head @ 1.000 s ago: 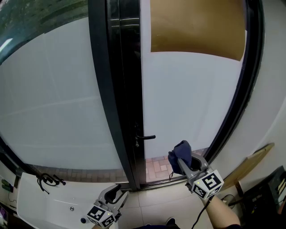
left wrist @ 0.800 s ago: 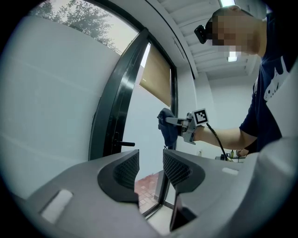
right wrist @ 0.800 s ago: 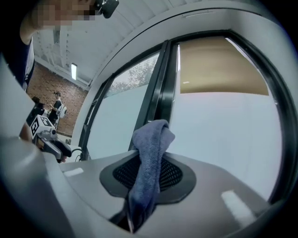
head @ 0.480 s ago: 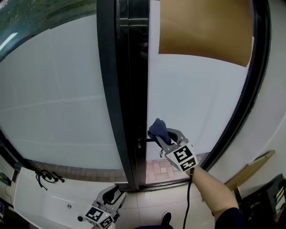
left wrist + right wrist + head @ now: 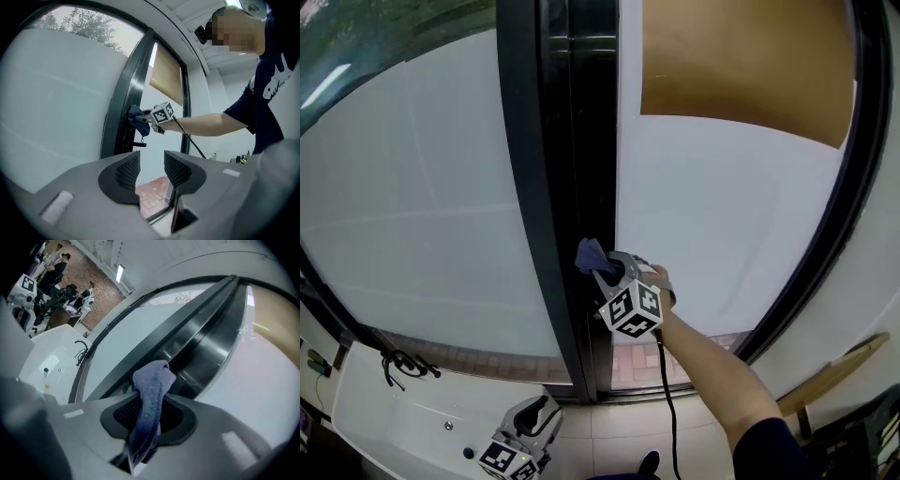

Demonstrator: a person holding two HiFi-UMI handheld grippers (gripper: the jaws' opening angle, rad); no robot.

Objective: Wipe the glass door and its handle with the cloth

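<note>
My right gripper (image 5: 602, 265) is shut on a blue cloth (image 5: 589, 254) and holds it against the black door frame (image 5: 572, 169), at the left edge of the frosted glass door (image 5: 722, 216). In the right gripper view the cloth (image 5: 152, 394) sticks up from between the jaws of the gripper (image 5: 147, 416), close to the dark frame (image 5: 197, 333). The left gripper view shows the short black handle (image 5: 137, 144) just below the cloth (image 5: 138, 121). My left gripper (image 5: 539, 412) hangs low near the floor, open (image 5: 152, 168) with nothing between its pads.
A brown sheet (image 5: 741, 66) covers the top of the glass door. A white counter (image 5: 412, 422) with a black cable (image 5: 403, 366) sits at lower left. A wooden board (image 5: 844, 366) leans at lower right. Brick paving (image 5: 633, 361) shows beneath the door's frosted part.
My right gripper rose with the cloth from low beside the door, up and left to the frame at handle height. The left gripper stayed low.
</note>
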